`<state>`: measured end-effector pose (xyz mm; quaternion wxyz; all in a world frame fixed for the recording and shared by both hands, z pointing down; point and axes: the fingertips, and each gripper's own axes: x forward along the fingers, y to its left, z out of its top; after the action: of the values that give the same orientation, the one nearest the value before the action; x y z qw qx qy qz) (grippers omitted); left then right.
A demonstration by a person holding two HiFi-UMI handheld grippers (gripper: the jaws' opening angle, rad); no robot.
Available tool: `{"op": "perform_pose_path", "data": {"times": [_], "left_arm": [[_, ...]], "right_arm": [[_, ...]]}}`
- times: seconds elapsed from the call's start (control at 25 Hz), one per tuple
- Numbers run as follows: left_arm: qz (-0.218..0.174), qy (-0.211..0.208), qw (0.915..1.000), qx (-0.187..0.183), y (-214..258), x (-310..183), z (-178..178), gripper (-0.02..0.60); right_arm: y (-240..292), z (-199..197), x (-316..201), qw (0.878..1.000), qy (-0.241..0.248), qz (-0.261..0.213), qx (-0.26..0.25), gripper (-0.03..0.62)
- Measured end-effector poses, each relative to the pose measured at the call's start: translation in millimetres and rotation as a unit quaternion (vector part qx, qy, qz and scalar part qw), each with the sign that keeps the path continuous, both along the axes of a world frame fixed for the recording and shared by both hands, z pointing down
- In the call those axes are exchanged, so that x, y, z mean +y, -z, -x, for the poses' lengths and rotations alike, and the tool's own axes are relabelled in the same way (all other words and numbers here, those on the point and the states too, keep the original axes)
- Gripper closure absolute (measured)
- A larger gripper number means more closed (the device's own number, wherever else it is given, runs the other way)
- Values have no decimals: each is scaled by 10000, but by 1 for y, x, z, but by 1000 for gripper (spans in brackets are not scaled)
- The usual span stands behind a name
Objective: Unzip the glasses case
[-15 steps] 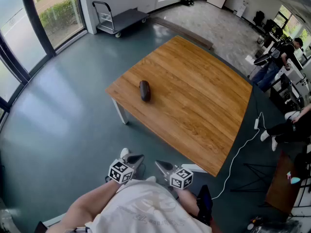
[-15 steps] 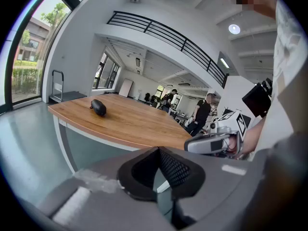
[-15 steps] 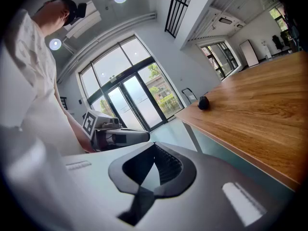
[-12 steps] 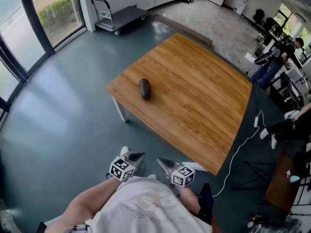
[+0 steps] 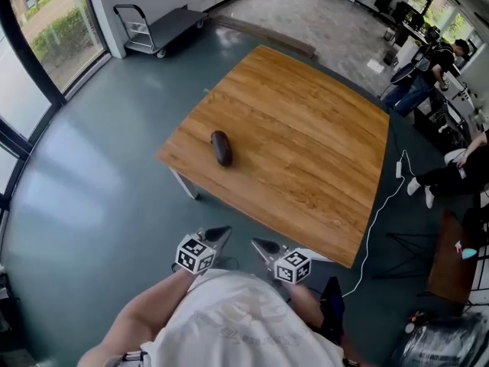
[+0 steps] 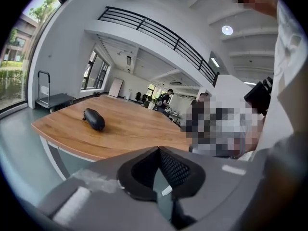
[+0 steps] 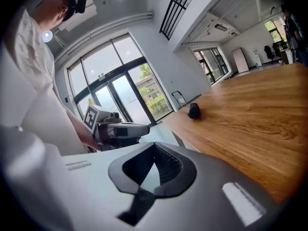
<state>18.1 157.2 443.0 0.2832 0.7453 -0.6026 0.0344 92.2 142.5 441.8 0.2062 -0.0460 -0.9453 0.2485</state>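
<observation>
A dark oval glasses case (image 5: 221,148) lies zipped near the left corner of the wooden table (image 5: 306,151). It also shows as a small dark glasses case (image 6: 94,119) in the left gripper view and a far-off glasses case (image 7: 194,110) in the right gripper view. My left gripper (image 5: 218,236) and right gripper (image 5: 264,245) hang close to my body over the floor, well short of the table. The left gripper (image 6: 158,148) has its jaws together with nothing between them. So does the right gripper (image 7: 154,144).
A flat trolley (image 5: 157,27) stands at the back left by the glass wall. People (image 5: 428,71) sit and stand at desks on the right. A white cable (image 5: 380,220) runs over the floor past the table's right corner. A white table leg (image 5: 183,183) stands below the case.
The head view has shifted a little, so table and case sit slightly lower and further left. Both grippers stay shut in front of my body.
</observation>
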Motion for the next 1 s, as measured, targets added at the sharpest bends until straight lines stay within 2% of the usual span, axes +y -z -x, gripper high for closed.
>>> {"op": "perform_pose_path", "data": {"times": [0.24,0.44,0.64,1.0], "left_arm": [[-86,-214,9997,81,2,-20,48,577],[-62,-218,9997,135,-4,-22,97,577],[9,-520,9986,107,-18,-12,123,577],[107,-611,9979,205,-29,11,179,577]], "right_arm": [[-2,41,-21,9995,-245,-89,172,587],[-4,92,-29,9988,-397,-151,247,588],[-6,140,-27,9979,-548,-125,327,588],[-14,179,-26,9936,-990,-231,486,588]]}}
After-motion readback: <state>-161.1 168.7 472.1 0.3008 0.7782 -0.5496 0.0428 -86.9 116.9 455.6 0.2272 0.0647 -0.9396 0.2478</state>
